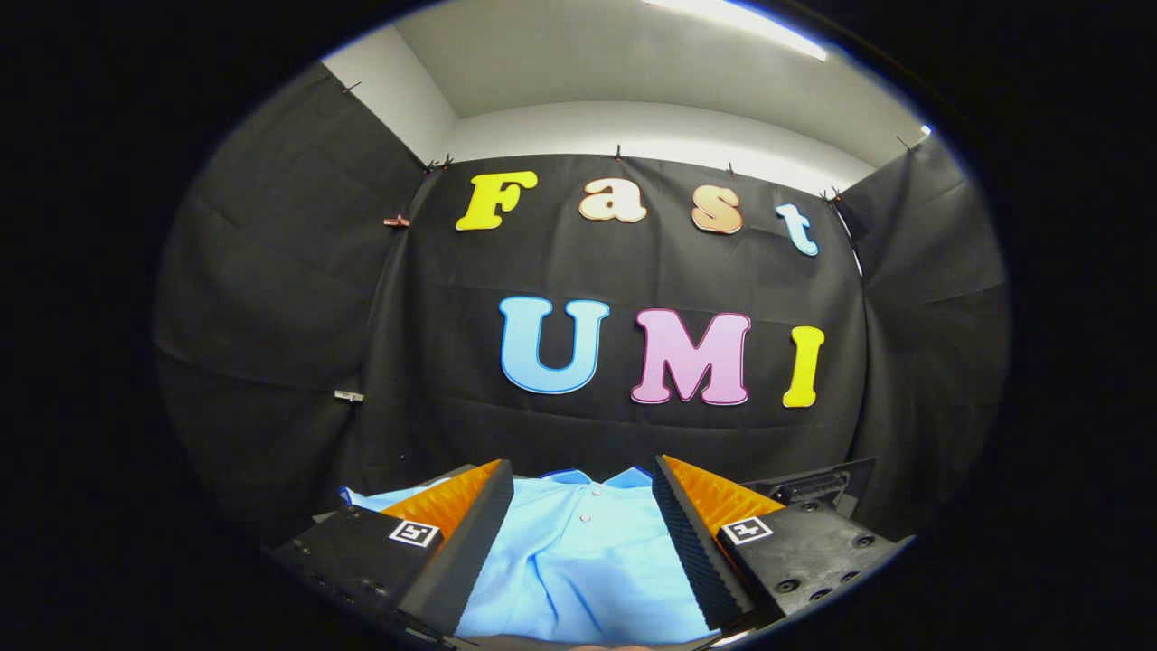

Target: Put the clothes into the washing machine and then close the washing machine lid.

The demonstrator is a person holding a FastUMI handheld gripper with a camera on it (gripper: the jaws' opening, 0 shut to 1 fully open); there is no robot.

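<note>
My claw (583,506) stands wide open, gripping nothing; the light blue shirt (578,570) lies between its fingers; soft, light cloth, I'd pinch a bunched fold near the placket.

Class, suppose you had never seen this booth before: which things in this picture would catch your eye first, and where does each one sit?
The eye goes first to the light blue shirt, a buttoned garment lying spread out between the gripper's two fingers and reaching a little beyond them. The fingers stand apart on either side of it, open and not pressing on the cloth. Behind everything hangs the booth's black cloth wall, with a bright ceiling light above.
</note>
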